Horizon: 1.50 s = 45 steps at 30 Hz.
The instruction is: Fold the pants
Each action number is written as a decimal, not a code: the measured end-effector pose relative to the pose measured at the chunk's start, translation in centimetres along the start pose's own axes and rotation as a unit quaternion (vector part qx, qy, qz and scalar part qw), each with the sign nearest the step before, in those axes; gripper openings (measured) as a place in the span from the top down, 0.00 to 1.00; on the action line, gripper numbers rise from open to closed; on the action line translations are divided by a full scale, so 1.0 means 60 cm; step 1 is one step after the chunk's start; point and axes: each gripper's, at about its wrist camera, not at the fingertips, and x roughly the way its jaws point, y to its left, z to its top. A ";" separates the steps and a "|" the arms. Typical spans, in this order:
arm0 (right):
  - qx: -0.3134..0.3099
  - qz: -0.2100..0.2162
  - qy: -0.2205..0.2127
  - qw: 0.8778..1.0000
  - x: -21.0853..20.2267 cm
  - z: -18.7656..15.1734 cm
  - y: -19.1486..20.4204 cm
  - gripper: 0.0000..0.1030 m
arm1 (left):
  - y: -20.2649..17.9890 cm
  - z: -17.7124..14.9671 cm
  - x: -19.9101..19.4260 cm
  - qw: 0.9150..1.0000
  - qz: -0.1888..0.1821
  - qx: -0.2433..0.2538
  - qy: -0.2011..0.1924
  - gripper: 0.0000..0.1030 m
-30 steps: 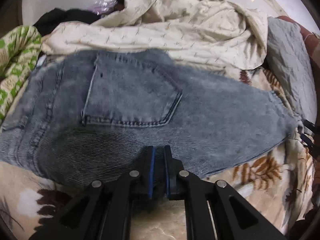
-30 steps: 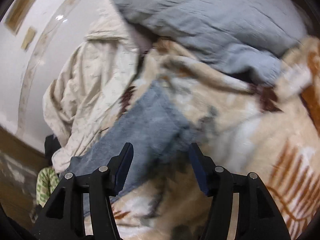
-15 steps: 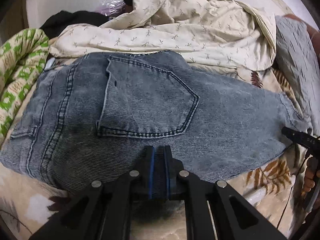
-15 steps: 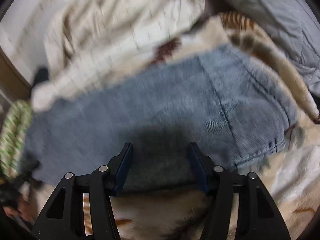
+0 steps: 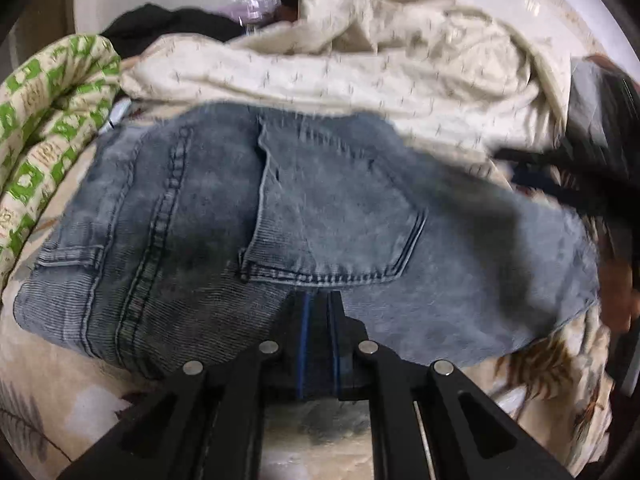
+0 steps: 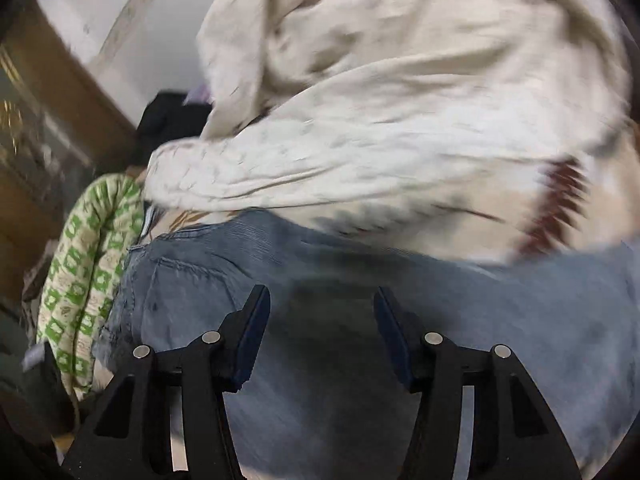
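Left wrist view shows the left hand-held gripper (image 5: 319,300) clamped on the near edge of the pants (image 5: 192,216), a pair of grey-blue jeans; its two blue-lined fingers (image 5: 303,344) stand nearly together with a fold of denim pinched between them. The pants lie spread across a bed covered by a beige blanket with brown leaf prints (image 5: 532,364). A back pocket (image 5: 340,216) faces up just beyond the fingertips, and a double-stitched seam runs down the cloth to the left of it. A rumpled cream sheet (image 5: 360,72) lies heaped along the far edge of the pants, touching them. A green-and-white patterned quilt (image 5: 44,140) is rolled up beside the left end of the pants, and some black clothing (image 5: 160,24) sits behind it. At the far right edge a dark blurred shape reaches over the other end of the pants; I cannot tell what it is.

Right wrist view, blurred, shows the right hand-held gripper (image 6: 322,300) spread wide with nothing between its fingers (image 6: 252,336), poised low over the pants (image 6: 520,328). The cream sheet (image 6: 400,120) fills the upper part of this view, and the green-and-white patterned quilt (image 6: 88,272) lies at the left beside the pants.
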 end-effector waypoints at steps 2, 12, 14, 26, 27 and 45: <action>-0.019 0.007 0.032 0.999 0.046 0.016 0.030 0.49 | -0.002 -0.002 0.000 1.000 0.002 0.006 -0.003 0.90; -0.015 -0.054 0.088 0.995 0.200 0.066 0.070 0.72 | 0.002 -0.006 0.003 1.000 -0.002 0.017 0.003 0.90; -0.024 -0.066 0.084 0.994 0.208 0.072 0.071 0.73 | 0.002 -0.007 0.001 1.000 -0.003 0.017 0.002 0.90; 0.053 -0.013 -0.012 0.998 -0.071 -0.064 -0.043 0.52 | -0.017 -0.022 -0.030 0.999 0.009 0.020 -0.027 0.76; 0.072 -0.018 -0.032 0.997 -0.128 -0.101 -0.074 0.50 | -0.026 -0.026 -0.035 0.999 0.018 0.030 -0.039 0.74; 0.227 -0.169 -0.245 0.927 -0.473 -0.422 -0.246 0.42 | -0.223 -0.117 -0.163 0.966 -0.011 0.194 -0.169 0.13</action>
